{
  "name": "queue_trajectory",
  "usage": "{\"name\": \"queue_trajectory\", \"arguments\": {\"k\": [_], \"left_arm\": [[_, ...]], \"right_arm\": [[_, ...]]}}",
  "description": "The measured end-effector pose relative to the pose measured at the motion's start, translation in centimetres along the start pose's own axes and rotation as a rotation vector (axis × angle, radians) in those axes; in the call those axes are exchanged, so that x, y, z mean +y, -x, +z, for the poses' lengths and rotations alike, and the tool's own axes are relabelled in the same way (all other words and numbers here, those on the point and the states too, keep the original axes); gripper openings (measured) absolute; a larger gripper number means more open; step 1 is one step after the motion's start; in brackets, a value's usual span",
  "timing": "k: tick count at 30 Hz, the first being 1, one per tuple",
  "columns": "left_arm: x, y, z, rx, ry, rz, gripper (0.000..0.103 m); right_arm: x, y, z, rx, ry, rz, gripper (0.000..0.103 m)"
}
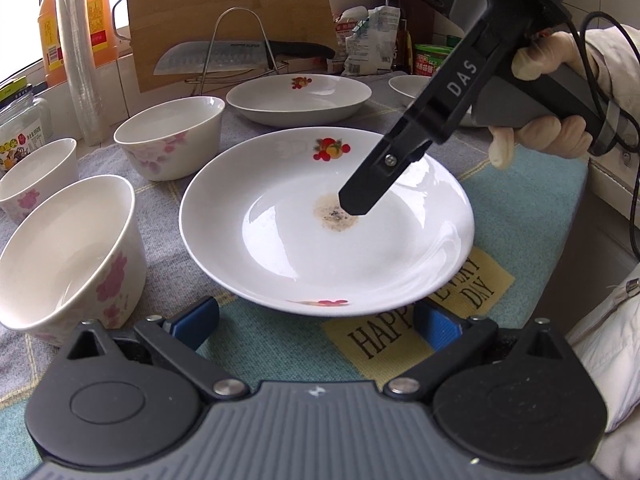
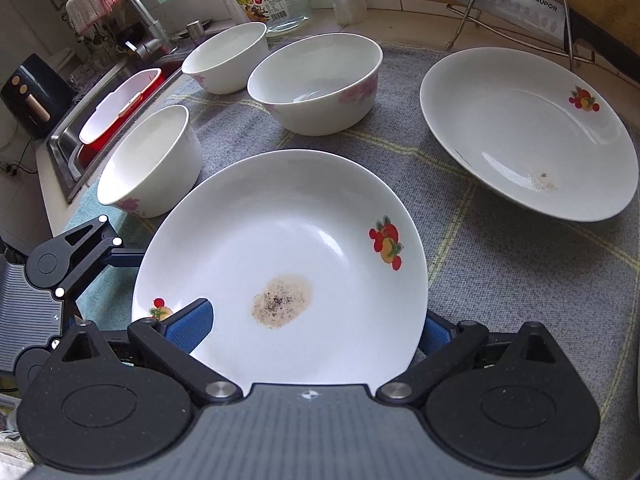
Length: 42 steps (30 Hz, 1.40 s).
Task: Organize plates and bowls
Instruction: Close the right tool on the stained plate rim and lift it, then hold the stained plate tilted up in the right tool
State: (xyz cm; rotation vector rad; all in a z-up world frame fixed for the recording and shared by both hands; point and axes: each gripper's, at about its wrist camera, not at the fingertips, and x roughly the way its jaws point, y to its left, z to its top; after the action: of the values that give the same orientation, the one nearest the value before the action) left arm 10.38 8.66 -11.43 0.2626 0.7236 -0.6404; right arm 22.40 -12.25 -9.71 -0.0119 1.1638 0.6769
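On the tabletop (image 2: 480, 248), a grey mat carries a stained fruit-print plate (image 2: 280, 248). The right tool (image 2: 316, 320) straddles its rim, one finger inside, seemingly gripping it. The left tool (image 1: 316, 322) spreads wide at its near edge. A second plate (image 2: 528, 132) and three floral bowls (image 2: 316, 84) sit behind.

Black gripper (image 1: 316, 322) linkages, blue-padded fingers (image 1: 196, 320), grey ribbed housing, white "DAS" lettering, pale-gloved hand (image 1: 552, 100), cream sleeve.
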Motion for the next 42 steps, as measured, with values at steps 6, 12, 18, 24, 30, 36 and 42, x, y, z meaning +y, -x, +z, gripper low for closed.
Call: {"name": "queue_trajectory", "arguments": {"k": [6,12,18,24,30,36,42], "left_arm": [[0.1,-0.1,0.1,-0.002,-0.015,-0.010,0.103],[0.1,-0.2,0.6,0.010,-0.036,0.012,0.103],[0.1,-0.4,0.8,0.018,-0.038,0.010,0.102],[-0.2,-0.1,1.1,0.010,-0.086,0.018,0.102],[-0.4,-0.3,1.3,0.012,-0.124,0.024,0.102],[-0.4,-0.3,1.3,0.020,-0.117,0.022,0.100],[-0.4,-0.2,1.4,0.016,-0.109,-0.003,0.100]], "right_arm": [[-1.6,0.0,1.0,0.009,-0.038,0.106,0.101],[-3.0,-0.3,2.0,0.011,-0.079,0.169,0.096],[-4.0,-0.3,2.4,0.015,-0.112,0.199,0.088],[-5.0,-0.2,2.4,0.034,-0.153,0.228,0.081],[-4.8,-0.3,2.6,0.050,-0.145,0.224,0.081],[-4.5,-0.3,2.6,0.063,-0.136,0.208,0.081],[-4.5,0.0,2.3,0.085,-0.140,0.196,0.081]]}}
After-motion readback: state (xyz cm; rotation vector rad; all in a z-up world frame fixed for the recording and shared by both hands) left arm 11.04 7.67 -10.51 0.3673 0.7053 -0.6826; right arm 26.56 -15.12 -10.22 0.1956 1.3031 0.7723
